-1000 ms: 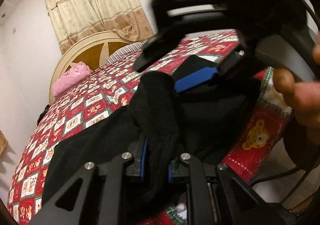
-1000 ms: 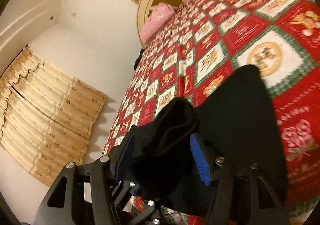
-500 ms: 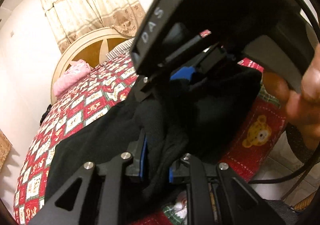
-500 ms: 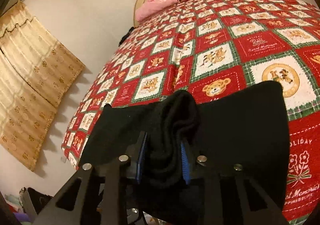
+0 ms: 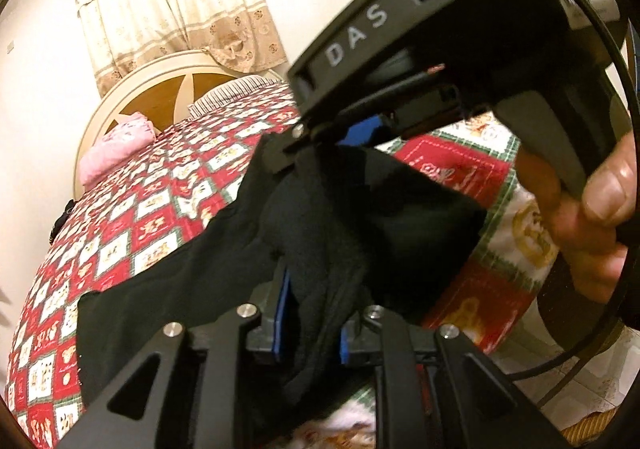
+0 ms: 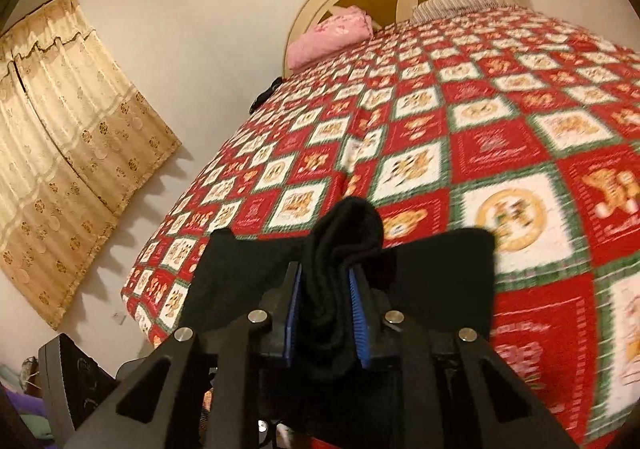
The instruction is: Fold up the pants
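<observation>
Black pants (image 6: 324,289) bunched between right claw (image 6: 325,313) pads

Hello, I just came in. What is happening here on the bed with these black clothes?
A person is folding black pants on a bed with a red patchwork quilt, holding tongs in each hand. The left tongs are shut on a bunch of the fabric. The right tongs are closing, with another bunch of the pants pinched between the blue pads. In the left view, a hand holds the right tongs close by. The fold is not yet laid down.
</observation>
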Demonstrator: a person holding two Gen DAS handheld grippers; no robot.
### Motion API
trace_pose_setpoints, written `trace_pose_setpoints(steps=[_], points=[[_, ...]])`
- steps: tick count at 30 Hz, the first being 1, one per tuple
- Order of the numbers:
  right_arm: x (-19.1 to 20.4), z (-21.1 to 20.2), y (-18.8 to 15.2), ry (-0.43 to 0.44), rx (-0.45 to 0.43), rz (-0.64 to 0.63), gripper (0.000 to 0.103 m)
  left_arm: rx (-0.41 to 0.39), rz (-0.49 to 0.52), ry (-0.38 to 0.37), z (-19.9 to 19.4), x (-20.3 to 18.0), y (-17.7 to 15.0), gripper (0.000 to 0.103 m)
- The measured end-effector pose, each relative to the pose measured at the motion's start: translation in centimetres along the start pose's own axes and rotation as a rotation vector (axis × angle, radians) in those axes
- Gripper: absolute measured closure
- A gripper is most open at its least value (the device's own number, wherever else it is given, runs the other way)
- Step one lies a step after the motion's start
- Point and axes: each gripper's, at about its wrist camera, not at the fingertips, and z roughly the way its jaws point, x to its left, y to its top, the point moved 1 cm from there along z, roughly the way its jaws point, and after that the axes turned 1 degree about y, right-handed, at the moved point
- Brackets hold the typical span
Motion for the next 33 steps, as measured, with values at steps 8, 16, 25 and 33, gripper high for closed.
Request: trace_pose_setpoints(steps=[8, 16, 25, 33], points=[[-3.6, -1.9, 0.1, -0.071, -0.045, 0.041, 0.085, -0.011, 0.038, 0.014, 1.0, -1.3, -0.5, 0.083], [-3.8, -3.7, -0.5, -0.096, -0.089, 0.035, 0.084, -0.073, 0.098, 0.027, -0.7, -3.6, -0.8, 0.083], [-1.1, -4.6, 0.3, -0.037, -0.096, -0.027, 0.084, -0.125, 0.225, 0.075, -1.4, -5.3, -1.8, 0.081], [-1.2, -0.4, -1.4, -0.037, 0.085, -0.075, 0.084, -0.071, 0.145, -0.036, -4.1, -0.5, -2.1, 0.022]])
